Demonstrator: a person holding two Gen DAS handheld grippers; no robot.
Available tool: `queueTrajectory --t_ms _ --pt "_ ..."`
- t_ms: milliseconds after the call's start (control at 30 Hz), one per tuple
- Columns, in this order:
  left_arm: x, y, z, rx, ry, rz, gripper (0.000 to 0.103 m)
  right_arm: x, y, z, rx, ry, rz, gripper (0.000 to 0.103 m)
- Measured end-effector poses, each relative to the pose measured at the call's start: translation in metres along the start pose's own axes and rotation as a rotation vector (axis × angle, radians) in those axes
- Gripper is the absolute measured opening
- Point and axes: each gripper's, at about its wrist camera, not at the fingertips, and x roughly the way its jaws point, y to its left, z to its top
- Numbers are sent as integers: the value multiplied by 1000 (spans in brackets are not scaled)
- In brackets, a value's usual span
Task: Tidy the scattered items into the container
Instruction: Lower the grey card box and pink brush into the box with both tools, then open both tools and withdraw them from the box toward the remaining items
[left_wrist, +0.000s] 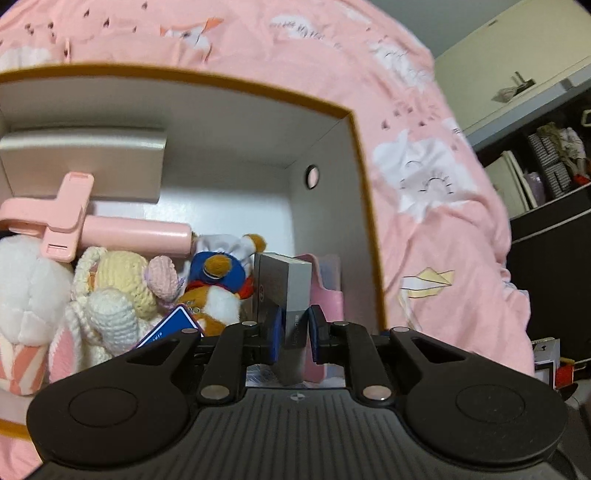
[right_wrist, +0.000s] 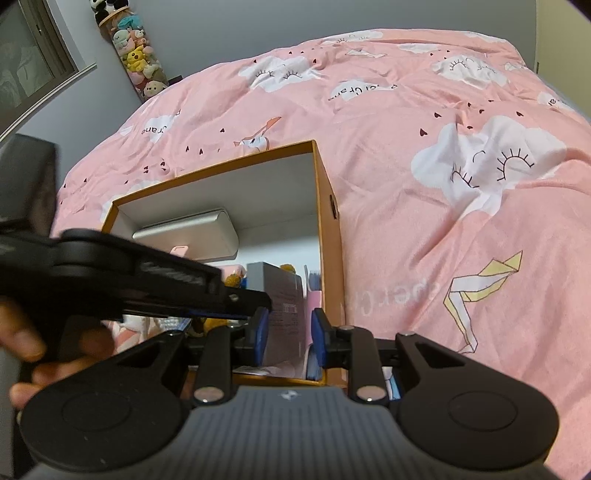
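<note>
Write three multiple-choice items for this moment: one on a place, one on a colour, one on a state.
1. The orange-rimmed box stands on:
A. a wooden desk
B. the pink bedspread
C. a tiled floor

2. The stick-shaped holder lying inside it is:
A. pink
B. green
C. black

3. The left gripper is:
A. wide open over the bedspread
B. shut on a plush toy
C. shut on the grey box

Key:
1 B, since cloud-printed pink fabric surrounds the box in both views.
2 A, since its handle and clip are pale pink against the white inner wall.
3 C, since the blue pads sit against both sides of the grey box, which stands upright inside the orange-rimmed box.
</note>
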Motion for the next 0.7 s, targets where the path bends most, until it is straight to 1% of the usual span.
queueTrajectory --t_ms 100,233,300,367,400,467,500,600,700 --pt "7 2 4 -23 -1 -6 18 2 -1 0 2 2 -5 28" --pt "12 -3 0 -12 1 -43 17 4 -1 -2 -5 4 -8 28" --pt "13 -3 -3 -16 7 -51 17 3 0 -3 -11 3 -6 28" --pt "10 -3 -7 -6 -7 -52 18 3 -1 -4 -15 2 -4 28" --pt "8 -3 -8 -4 -15 -55 19 3 -1 -4 -14 3 -2 28" --pt "3 -1 -9 -11 -31 -70 25 4 -2 -4 -12 3 1 28" --pt "0 0 -10 -16 -39 -75 25 3 -1 -5 -15 2 0 28" --pt "-11 -1 -13 5 -74 -45 25 1 0 -7 -20 -3 1 28" --pt "-28 -8 -22 69 -120 1 25 -4 0 -9 -26 -12 6 28"
